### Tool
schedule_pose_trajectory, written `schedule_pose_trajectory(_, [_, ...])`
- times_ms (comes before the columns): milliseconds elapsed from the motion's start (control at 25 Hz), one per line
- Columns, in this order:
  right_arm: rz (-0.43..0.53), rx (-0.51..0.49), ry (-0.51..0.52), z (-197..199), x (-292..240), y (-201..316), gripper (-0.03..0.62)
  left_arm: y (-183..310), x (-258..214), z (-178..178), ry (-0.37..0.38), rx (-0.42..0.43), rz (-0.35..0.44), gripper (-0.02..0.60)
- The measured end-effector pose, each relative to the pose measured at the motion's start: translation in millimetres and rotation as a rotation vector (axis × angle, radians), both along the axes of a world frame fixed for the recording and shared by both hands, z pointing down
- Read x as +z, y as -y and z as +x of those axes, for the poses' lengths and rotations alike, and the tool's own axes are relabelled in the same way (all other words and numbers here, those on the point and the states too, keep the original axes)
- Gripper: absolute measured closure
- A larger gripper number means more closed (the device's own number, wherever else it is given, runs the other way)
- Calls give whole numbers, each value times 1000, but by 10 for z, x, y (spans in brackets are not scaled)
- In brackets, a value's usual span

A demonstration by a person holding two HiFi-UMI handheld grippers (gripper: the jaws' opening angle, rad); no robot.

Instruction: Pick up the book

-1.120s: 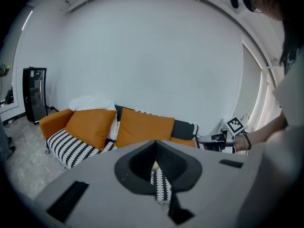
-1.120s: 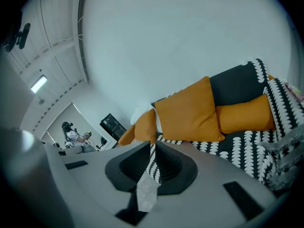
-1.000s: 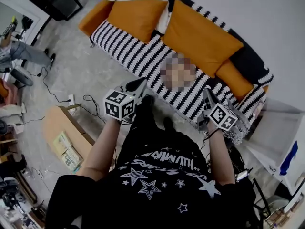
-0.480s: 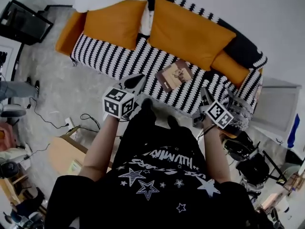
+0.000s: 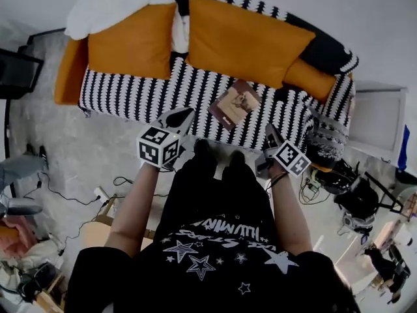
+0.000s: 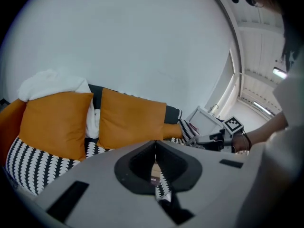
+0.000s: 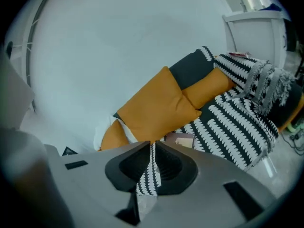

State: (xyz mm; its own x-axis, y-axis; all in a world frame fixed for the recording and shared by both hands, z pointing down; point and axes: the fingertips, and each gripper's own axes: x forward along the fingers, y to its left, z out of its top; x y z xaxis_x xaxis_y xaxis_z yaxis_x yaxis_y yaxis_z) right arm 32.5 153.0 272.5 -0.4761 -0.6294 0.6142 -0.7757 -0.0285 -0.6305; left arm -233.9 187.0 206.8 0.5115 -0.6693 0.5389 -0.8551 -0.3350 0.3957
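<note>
Standing at the sofa (image 5: 130, 93), the person holds both grippers out over its front edge, and neither one has anything in it. The left gripper (image 5: 184, 114) has its jaws drawn together, with only a thin slit between them, and through that slit the left gripper view shows just a strip of the striped seat. The right gripper (image 5: 269, 134) is closed the same way, and nothing is pinched between its pads.

The book (image 5: 236, 103) lies flat on the striped seat, ahead of both pairs of jaws and between them, just in front of the big orange cushion (image 5: 244, 41). It is apart from either gripper and untouched. From the left jaws it sits forward and off to the right. From the right jaws it sits forward and a little to the left in the head view. The right gripper view shows the book (image 7: 179, 140) just past the jaw tips, slightly off their line.

The book is turned at a slant. Its long axis seems to run from the corner nearest the left gripper up towards the cushion, so one corner points at the seat's front edge. Neither hand is clearly nearer, though the right looks a touch closer. Either gripper would have to open before it could close on an edge of the book, and the pickup has not begun.
</note>
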Motion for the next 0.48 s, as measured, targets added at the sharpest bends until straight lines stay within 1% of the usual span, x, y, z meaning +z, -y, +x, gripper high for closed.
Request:
schedule_pose_trajectory(160, [-46, 65, -6, 37, 175, -154, 548, 151, 223, 108, -12, 83, -26, 574])
schedule_pose_trajectory(360, [-82, 48, -22, 137, 493, -116, 548, 352, 440, 333, -3, 112, -41, 574])
schedule_pose_trajectory(480, [-104, 71, -10, 137, 728, -109, 548, 415, 592, 378, 10, 143, -71, 574])
